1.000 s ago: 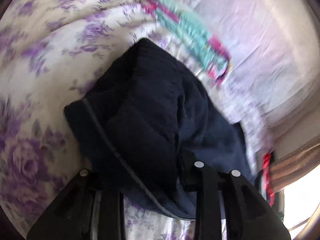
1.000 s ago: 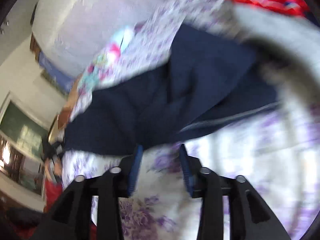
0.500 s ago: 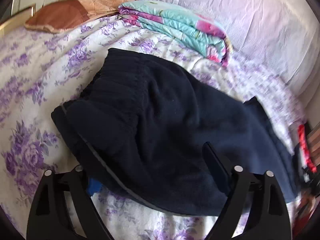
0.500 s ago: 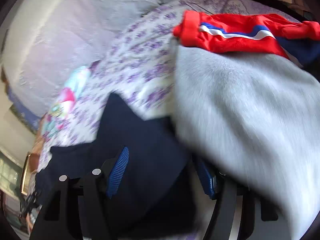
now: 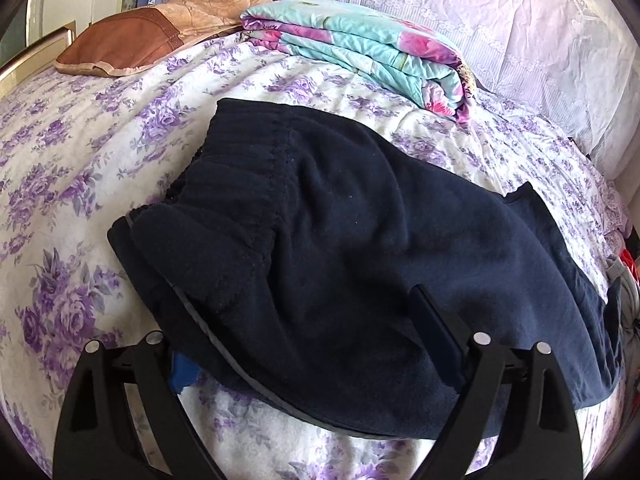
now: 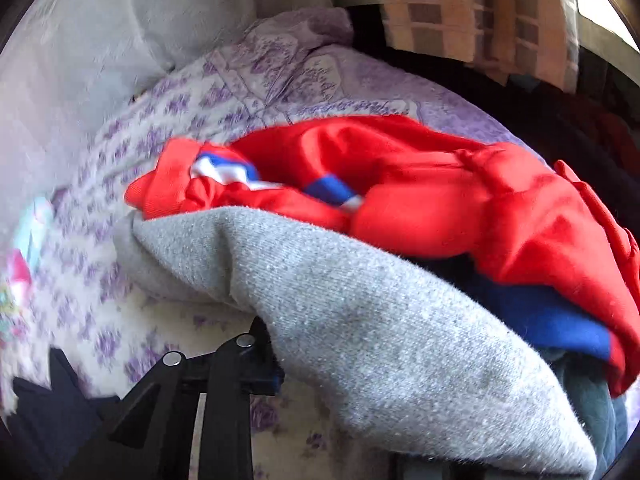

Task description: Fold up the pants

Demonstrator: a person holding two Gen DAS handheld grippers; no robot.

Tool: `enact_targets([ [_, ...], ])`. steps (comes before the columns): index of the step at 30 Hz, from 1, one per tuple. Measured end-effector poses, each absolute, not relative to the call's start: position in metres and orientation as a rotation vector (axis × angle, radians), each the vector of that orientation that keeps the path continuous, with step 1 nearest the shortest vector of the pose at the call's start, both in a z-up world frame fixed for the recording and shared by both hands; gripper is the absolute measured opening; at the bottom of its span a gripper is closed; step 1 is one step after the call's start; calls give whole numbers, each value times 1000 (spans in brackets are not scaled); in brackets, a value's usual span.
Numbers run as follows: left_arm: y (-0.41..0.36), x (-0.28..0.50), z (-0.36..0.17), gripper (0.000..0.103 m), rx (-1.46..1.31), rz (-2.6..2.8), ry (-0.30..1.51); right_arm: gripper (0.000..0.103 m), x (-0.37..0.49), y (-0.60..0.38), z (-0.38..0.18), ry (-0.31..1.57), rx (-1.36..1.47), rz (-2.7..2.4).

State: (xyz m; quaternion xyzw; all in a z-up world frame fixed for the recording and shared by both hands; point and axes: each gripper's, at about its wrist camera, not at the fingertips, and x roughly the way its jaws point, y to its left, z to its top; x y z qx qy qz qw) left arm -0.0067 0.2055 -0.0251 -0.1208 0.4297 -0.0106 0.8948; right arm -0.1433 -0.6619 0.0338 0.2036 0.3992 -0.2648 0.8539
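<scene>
- Navy sweatpants [image 5: 360, 248] lie folded on the floral bed [image 5: 72, 168], near a folded quilt [image 5: 360, 48].
- Left hand-held gripper [image 5: 304, 344] straddles their near edge, fingers spread wide.
- Right hand-held gripper [image 6: 332, 364]: spread hidden by grey garment [image 6: 380, 328]; cannot tell.

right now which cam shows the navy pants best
The left wrist view: the navy pants lie folded across the floral bedspread, nearly whole. The right wrist view catches only a dark corner at its lower left.

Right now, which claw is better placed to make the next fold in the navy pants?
Left. The left claw is open right over the navy pants. The right claw faces a gray garment.
</scene>
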Motion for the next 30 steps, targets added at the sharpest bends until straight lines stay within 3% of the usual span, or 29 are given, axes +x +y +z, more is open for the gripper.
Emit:
enact_targets([
  [1, 205, -7, -25, 88, -250, -19, 889, 46, -146, -647, 30, 877, 379, -540],
  [2, 206, -7, -25, 88, -252, -18, 887, 75, -143, -629, 26, 908, 312, -523],
  [4, 208, -8, -25, 88, -264, -23, 885, 96, -133, -575, 15, 933, 114, -516],
  [8, 211, -8, -25, 89, -286, -36, 881, 95, -135, -522, 4, 952, 88, -381],
  [12, 214, -9, -25, 90, -311, -51, 873, 95, -143, -476, 35, 830, 90, -267],
  [15, 215, -10, -25, 90, -324, -59, 867, 95, -134, -463, 38, 858, 153, -167],
  [16, 216, -11, -25, 90, -330, -63, 865, 95, -130, -461, 29, 887, 170, -157],
  [18, 218, -11, -25, 91, -345, -73, 865, 83, -132, -466, 10, 926, 261, -116],
  [20, 220, -9, -26, 95, -361, -96, 872, 41, -143, -474, -11, 954, 431, -40],
  [21, 220, -8, -27, 97, -367, -106, 877, 41, -154, -474, -19, 935, 508, -21],
  [23, 219, -6, -28, 98, -367, -115, 888, 27, -166, -470, -18, 870, 502, -9],
  [25, 218, -6, -27, 98, -359, -110, 886, 22, -178, -466, -11, 825, 521, -15],
  [28, 220, -10, -26, 98, -369, -103, 867, 19, -209, -466, 13, 763, 511, -28],
  [30, 223, -11, -26, 98, -391, -110, 863, 22, -221, -468, 13, 829, 476, -41],
])
